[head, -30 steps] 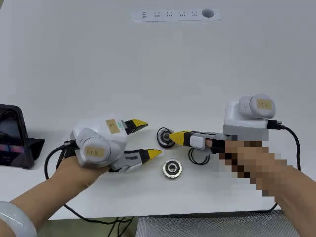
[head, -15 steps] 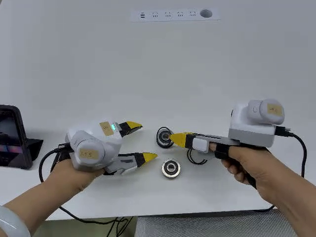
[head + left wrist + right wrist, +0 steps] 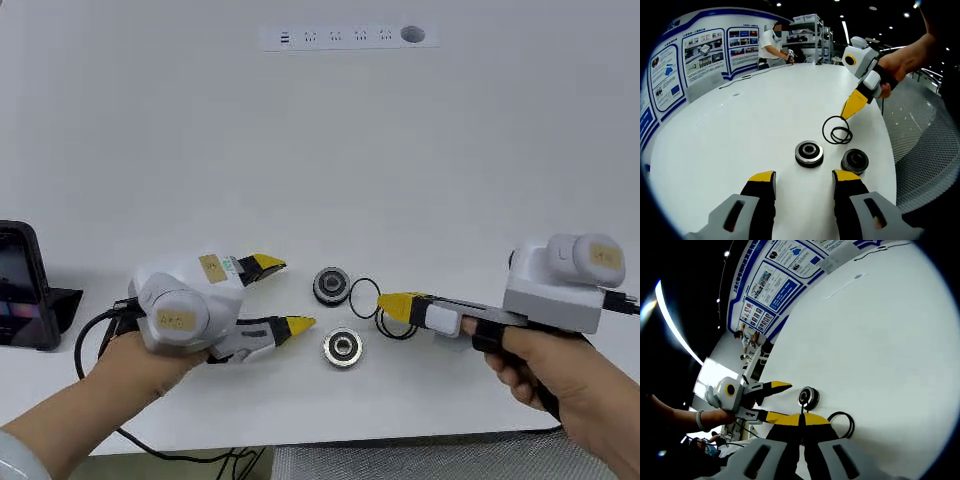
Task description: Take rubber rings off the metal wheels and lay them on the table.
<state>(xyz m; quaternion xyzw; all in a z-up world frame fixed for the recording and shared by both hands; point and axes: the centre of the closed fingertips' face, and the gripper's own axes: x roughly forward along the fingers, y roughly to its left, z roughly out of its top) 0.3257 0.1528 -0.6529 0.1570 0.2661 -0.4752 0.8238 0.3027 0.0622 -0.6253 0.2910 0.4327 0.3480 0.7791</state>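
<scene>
Two metal wheels lie on the white table, one farther (image 3: pixel 331 285) (image 3: pixel 809 153) (image 3: pixel 808 397) and one nearer (image 3: pixel 343 347) (image 3: pixel 854 161). My left gripper (image 3: pixel 283 293) (image 3: pixel 804 176) is open just left of them, with nothing between its fingers. My right gripper (image 3: pixel 395 305) (image 3: pixel 852 107) (image 3: pixel 801 419) is to their right, shut on a thin black rubber ring (image 3: pixel 349 297) (image 3: pixel 823 133) that hangs as a loop from its yellow tips, beside the far wheel. More black rings (image 3: pixel 398 326) (image 3: pixel 840 135) (image 3: pixel 842 423) lie on the table under that gripper.
A white power strip (image 3: pixel 347 36) is set in the table at the far side. A dark device on a stand (image 3: pixel 20 285) is at the left edge. Cables trail from both grippers toward the table's front edge. A person (image 3: pixel 772 42) stands far off behind the table.
My right gripper has drawn back to the right from the far wheel, carrying a rubber ring with it. The left gripper has stayed open in about the same place.
</scene>
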